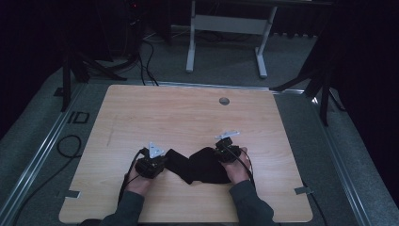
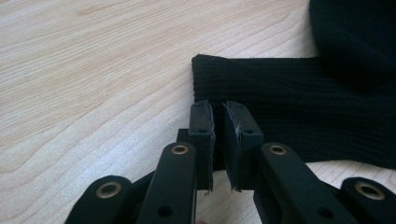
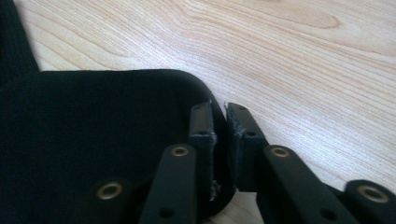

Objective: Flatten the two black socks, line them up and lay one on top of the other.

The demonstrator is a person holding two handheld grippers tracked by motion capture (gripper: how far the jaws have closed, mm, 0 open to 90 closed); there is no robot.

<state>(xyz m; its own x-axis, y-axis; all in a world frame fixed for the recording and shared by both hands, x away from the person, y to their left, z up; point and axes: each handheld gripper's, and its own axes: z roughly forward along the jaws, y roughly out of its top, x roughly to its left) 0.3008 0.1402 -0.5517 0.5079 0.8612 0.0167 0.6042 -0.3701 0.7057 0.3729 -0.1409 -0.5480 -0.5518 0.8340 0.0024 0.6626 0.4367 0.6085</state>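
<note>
At inspection, the black knit garment lay flat near the table's front edge, left gripper pinching its ribbed end and right gripper clamping its rounded edge, suggesting the grasping step complete; next, a coordinated lift or fold.

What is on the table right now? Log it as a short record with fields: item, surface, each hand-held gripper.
item: black knit garment, lying crumpled on the table
surface: light wooden table
left hand-held gripper: jaws pinched on the garment's ribbed edge near its corner
right hand-held gripper: jaws pinched on the garment's rounded edge
position: the garment lies between the two grippers, near the person's side of the table
</note>
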